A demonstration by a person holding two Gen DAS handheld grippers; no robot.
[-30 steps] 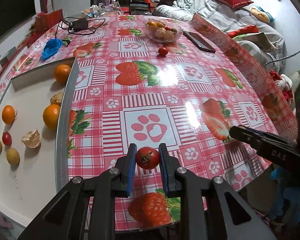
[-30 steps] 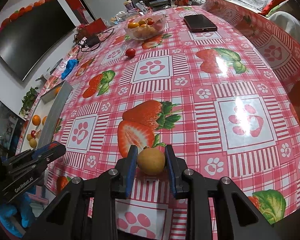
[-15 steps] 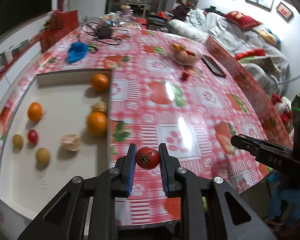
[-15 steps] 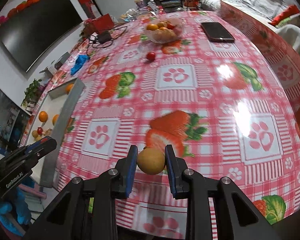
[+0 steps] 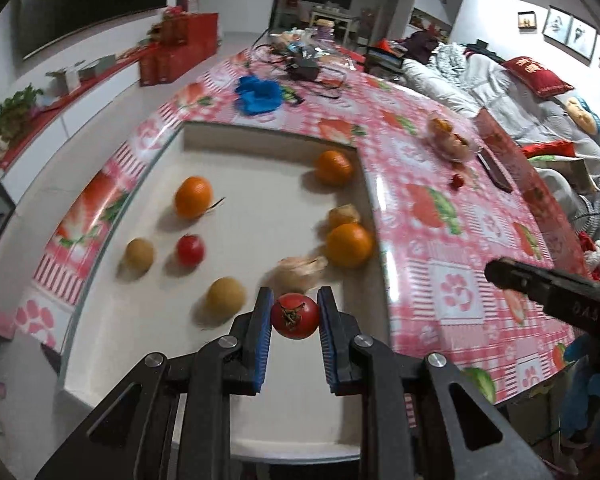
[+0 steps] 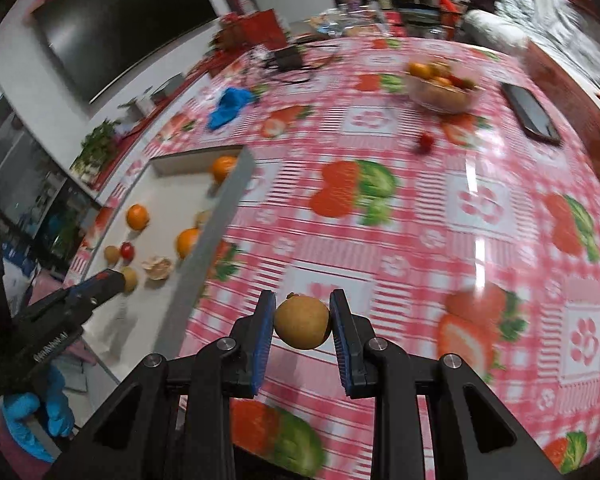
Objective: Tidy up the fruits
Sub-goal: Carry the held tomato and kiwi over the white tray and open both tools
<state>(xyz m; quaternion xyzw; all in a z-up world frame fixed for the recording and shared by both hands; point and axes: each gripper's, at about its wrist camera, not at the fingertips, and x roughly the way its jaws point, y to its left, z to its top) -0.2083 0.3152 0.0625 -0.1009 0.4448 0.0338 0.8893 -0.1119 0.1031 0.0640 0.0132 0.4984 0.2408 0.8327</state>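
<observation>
My left gripper (image 5: 294, 316) is shut on a small red tomato (image 5: 294, 315) and holds it above the near right part of a white tray (image 5: 260, 184). The tray holds oranges (image 5: 193, 197), a red tomato (image 5: 190, 249), brown round fruits (image 5: 225, 295) and peel scraps (image 5: 300, 268). My right gripper (image 6: 302, 322) is shut on a brown round fruit (image 6: 302, 322) above the red checked tablecloth (image 6: 400, 208), right of the tray (image 6: 220, 208). A glass bowl of fruit (image 6: 440, 84) stands far back, with a loose red fruit (image 6: 425, 142) near it.
A dark phone (image 6: 530, 110) lies at the back right of the table. A blue cloth (image 6: 230, 106) and black cables (image 6: 288, 60) lie at the back left. A sofa with cushions (image 5: 540, 80) stands beyond the table's right edge.
My left gripper has swung left with the tomato, from over the tablecloth to over the tray. My right gripper has also moved left with the brown fruit, nearer the tray's edge.
</observation>
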